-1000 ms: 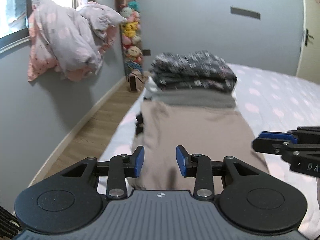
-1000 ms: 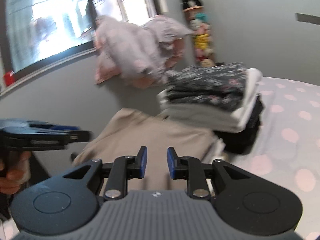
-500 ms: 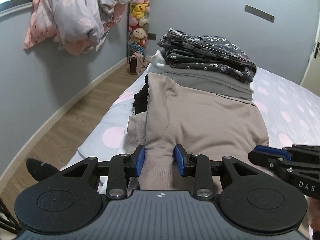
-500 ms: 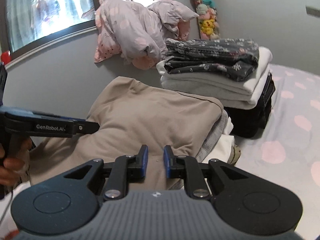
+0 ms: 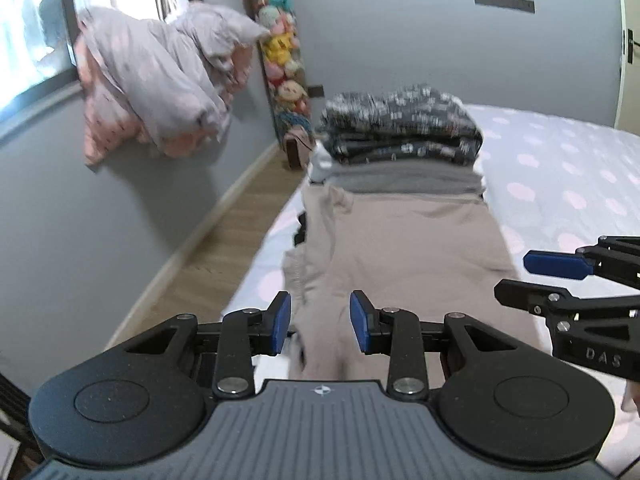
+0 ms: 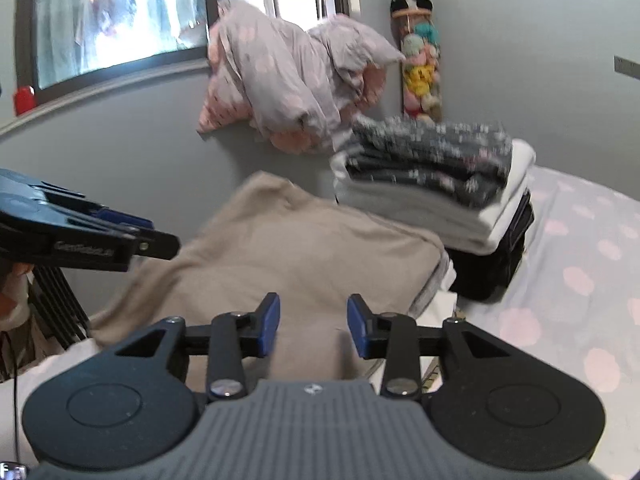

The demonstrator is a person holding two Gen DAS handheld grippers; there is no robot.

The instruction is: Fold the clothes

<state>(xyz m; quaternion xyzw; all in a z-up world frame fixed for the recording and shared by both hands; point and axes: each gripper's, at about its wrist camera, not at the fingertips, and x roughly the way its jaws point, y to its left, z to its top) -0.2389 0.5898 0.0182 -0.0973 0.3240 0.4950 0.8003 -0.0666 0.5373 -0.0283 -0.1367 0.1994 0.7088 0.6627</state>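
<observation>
A beige garment (image 5: 400, 248) (image 6: 304, 256) lies flattened along the bed's left edge, with a sleeve fold showing on its left side. My left gripper (image 5: 320, 326) (image 6: 164, 236) hovers open over the garment's near end, and the cloth runs between and under its blue pads. My right gripper (image 6: 312, 326) (image 5: 514, 276) is open above the garment's right side, with nothing pinched. Just beyond the garment stands a stack of folded clothes (image 5: 400, 140) (image 6: 432, 168) topped by a dark patterned piece.
The bed (image 5: 560, 168) has a pale sheet with pink dots stretching right. Wooden floor (image 5: 224, 240) runs between bed and grey wall. A bundled duvet (image 5: 160, 100) hangs at the window. Plush toys (image 5: 282, 52) hang in the corner. A hand (image 6: 16, 272) holds the left gripper.
Both grippers have lifted up from low over the garment. The right gripper's fingers have spread wider. The left gripper's gap is about the same.
</observation>
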